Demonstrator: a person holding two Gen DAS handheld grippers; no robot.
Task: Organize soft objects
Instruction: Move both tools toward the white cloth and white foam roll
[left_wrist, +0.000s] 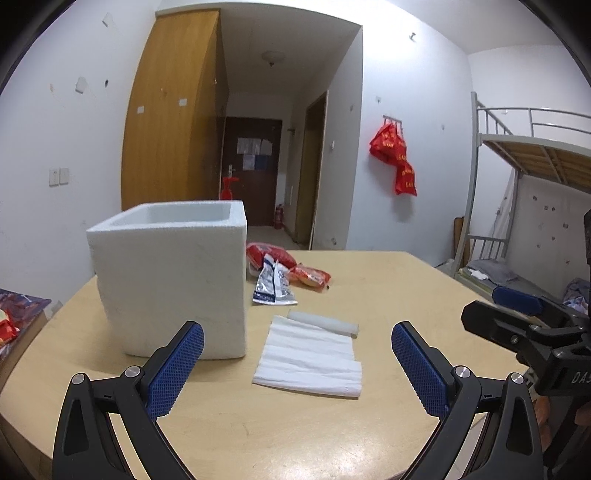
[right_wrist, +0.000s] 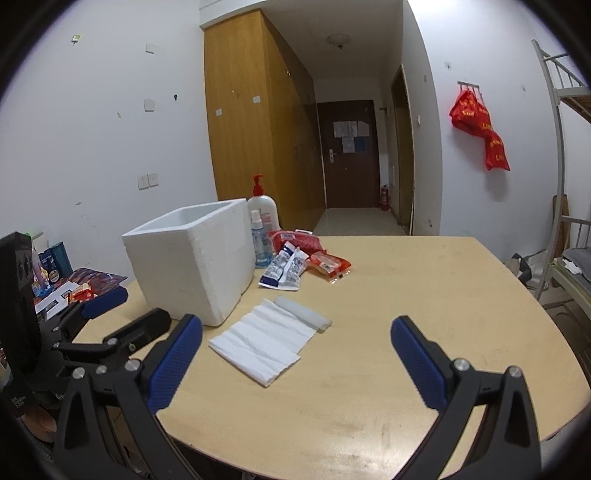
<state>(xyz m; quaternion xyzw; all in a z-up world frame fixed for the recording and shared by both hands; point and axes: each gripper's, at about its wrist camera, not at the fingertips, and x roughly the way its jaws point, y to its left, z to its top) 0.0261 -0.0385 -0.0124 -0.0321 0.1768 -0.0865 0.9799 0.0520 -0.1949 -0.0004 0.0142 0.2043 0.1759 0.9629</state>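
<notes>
A white foam box (left_wrist: 173, 273) stands open-topped on the wooden table (left_wrist: 388, 288); it also shows in the right wrist view (right_wrist: 192, 258). A partly unrolled white cloth (left_wrist: 310, 354) lies flat beside it, its rolled end (left_wrist: 325, 323) at the far side; it also shows in the right wrist view (right_wrist: 264, 339). Behind lie a blue-white packet (left_wrist: 273, 286) and red packets (left_wrist: 291, 266). My left gripper (left_wrist: 297, 369) is open and empty, hovering just before the cloth. My right gripper (right_wrist: 297, 363) is open and empty, to the right of the cloth.
A red-pump lotion bottle (right_wrist: 263, 210) and a blue spray bottle (right_wrist: 258, 240) stand behind the box. Boxes and packets (right_wrist: 55, 280) crowd a side surface at left. A bunk bed (left_wrist: 524, 206) stands at right. The right gripper (left_wrist: 517, 328) shows at the left view's right edge.
</notes>
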